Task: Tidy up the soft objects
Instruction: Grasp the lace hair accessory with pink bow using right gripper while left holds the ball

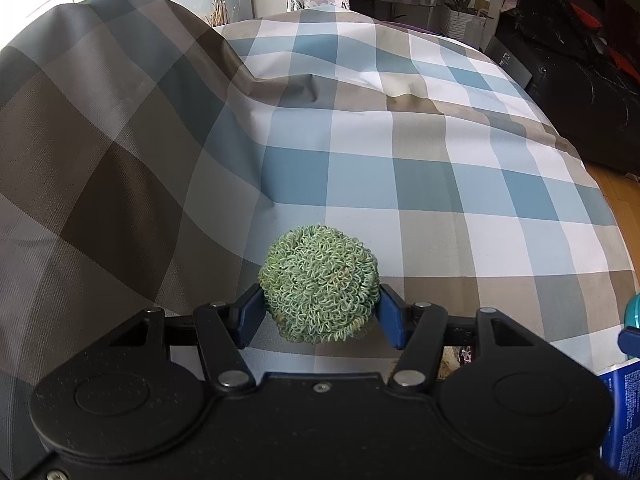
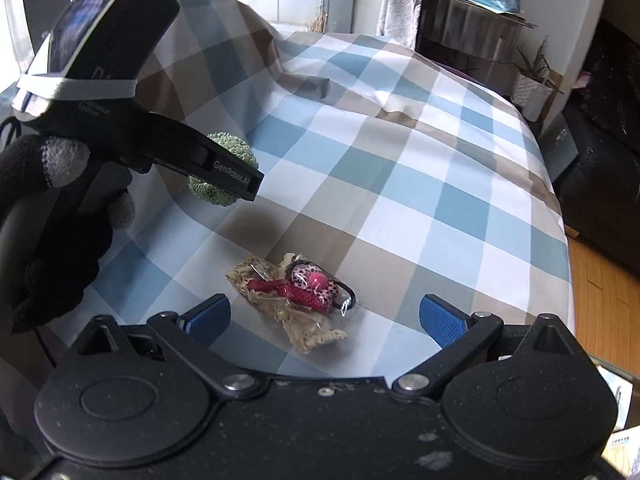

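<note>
1. Gripping a round green ball of curly looped fibre (image 1: 318, 285), the left gripper (image 1: 320, 312) has its blue pads pressed against the ball's two sides at partial width; the ball is held clear above the blue, beige and white checked cloth (image 1: 440, 184). The right wrist view shows the ball (image 2: 232, 148) to the left, partly behind a black finger.
2. It looks light and springy. The loops give under the pads, so a hold across its widest part, as now, seems safest; a pinch near an edge could let it roll out.
3. Further right, a clear plastic packet of soft bits (image 2: 298, 294), with beige lace, a red piece and a pink leopard-print piece inside, lies flat on the cloth.
4. The right gripper (image 2: 324, 316) has its blue pads spread wide and holds nothing; the packet sits just ahead, between them.
5. The film is probably slippery and crinkly, and the packet light and limp. The bulkier middle, across the short width, seems better than a thin lace end.
</note>
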`<state>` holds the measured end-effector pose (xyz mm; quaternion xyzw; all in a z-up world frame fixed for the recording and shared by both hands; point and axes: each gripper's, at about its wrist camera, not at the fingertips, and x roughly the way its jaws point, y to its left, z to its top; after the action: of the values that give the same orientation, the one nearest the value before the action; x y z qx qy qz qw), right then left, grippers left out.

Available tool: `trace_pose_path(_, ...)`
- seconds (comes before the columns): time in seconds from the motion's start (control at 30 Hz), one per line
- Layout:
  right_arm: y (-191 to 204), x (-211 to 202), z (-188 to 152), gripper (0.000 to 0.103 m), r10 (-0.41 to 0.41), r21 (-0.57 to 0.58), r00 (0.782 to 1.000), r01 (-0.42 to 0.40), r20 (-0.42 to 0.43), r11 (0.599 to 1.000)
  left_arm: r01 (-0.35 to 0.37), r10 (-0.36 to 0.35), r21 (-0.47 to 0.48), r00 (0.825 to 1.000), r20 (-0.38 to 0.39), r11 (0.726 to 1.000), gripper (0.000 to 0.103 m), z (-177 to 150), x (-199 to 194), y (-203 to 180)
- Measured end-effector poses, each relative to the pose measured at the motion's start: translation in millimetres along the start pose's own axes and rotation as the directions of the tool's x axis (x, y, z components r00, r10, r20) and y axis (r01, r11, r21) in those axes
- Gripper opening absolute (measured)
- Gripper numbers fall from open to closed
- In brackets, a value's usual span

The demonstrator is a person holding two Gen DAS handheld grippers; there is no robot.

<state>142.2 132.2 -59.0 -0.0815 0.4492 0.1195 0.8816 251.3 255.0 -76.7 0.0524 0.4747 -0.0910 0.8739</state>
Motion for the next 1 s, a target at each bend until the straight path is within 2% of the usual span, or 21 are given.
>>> trace_pose_path(0.23,14.4,58.2,20.1,0.101,0.015,-0.087,0.994,-0.024,-0.106,0.996,-0.001,0.001,-0.028,1.0,-0.003,1.0,0.056,4.7,0.1,8.3)
trace_pose_path(0.37,19.3,84.6,22.4,0.1,-0.014,-0.137,0.987,-0.009,-0.162,0.99,-0.005,0.005,-0.033,1.0,-0.004,0.999,0.056,6.3,0.1,11.4)
trace_pose_path(0.53,19.4,105.3,22.2,0.087,-0.023,-0.138,0.974,-0.009,-0.226,0.99,-0.003,0.003,-0.048,1.0,-0.015,0.999,0.056,7.2,1.9,14.3)
trace_pose_path(0.6,15.0,104.7,24.0,0.069,0.03,-0.088,0.971,-0.052,-0.236,0.995,-0.006,0.005,-0.051,1.0,-0.017,0.999,0.056,7.1,2.3,14.4)
trace_pose_path(0.63,12.9,104.2,25.5,0.066,0.054,-0.06,0.968,-0.071,-0.243,0.996,-0.005,0.004,-0.052,1.0,-0.017,0.999,0.056,7.1,2.4,14.5)
trace_pose_path(0.73,11.8,97.3,26.5,0.063,0.038,-0.045,0.972,-0.049,-0.231,0.998,-0.01,0.009,-0.055,1.0,-0.014,0.998,0.056,7.1,2.0,15.2)
trace_pose_path(0.83,9.6,79.2,26.9,0.063,0.018,-0.039,0.983,-0.026,-0.183,0.999,-0.011,0.01,-0.058,1.0,-0.012,0.998,0.056,7.8,1.9,15.9)
trace_pose_path(1.0,-13.1,24.9,29.8,0.063,0.003,0.031,0.997,0.0,-0.079,1.0,-0.023,0.023,-0.04,1.0,0.0,0.999,0.056,6.4,0.9,12.0)
